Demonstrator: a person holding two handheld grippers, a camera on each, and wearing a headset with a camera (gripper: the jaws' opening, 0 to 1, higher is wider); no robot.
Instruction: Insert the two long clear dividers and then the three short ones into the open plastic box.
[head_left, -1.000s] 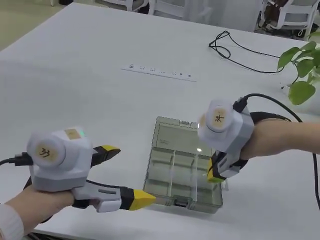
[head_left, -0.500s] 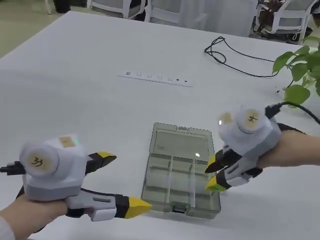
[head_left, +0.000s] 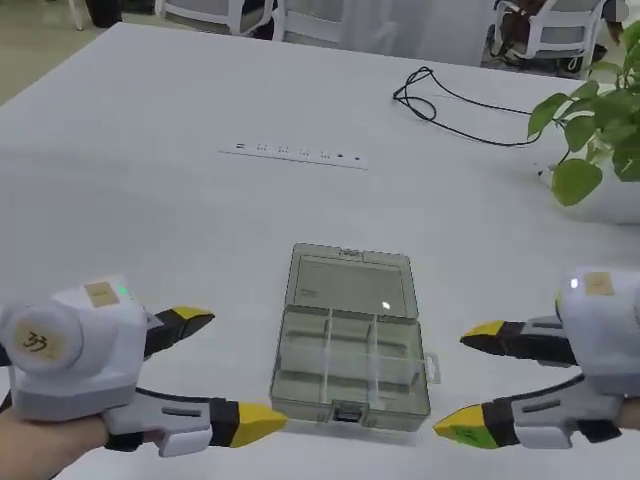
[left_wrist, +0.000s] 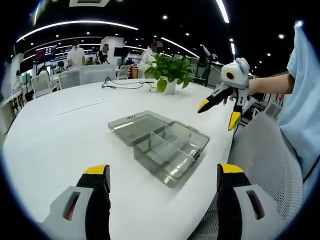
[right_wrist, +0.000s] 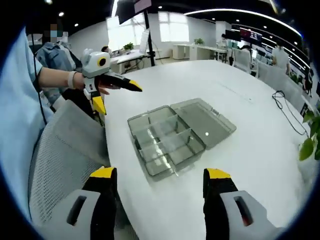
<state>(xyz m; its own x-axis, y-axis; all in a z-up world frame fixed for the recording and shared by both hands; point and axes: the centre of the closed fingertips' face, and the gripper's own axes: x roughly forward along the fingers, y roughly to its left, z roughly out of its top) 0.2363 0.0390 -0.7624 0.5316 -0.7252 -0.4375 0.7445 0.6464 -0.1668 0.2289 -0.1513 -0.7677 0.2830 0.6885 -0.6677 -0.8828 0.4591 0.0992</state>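
White worktop (head_left: 120, 180) in an open office: potted plant (head_left: 590, 130) at its right edge, black cable (head_left: 450, 95) near its far edge, chairs (head_left: 545, 35) beyond it, strip lights (left_wrist: 75, 23) above it

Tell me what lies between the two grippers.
The open plastic box lies between the left gripper and the right gripper; the head view shows it.
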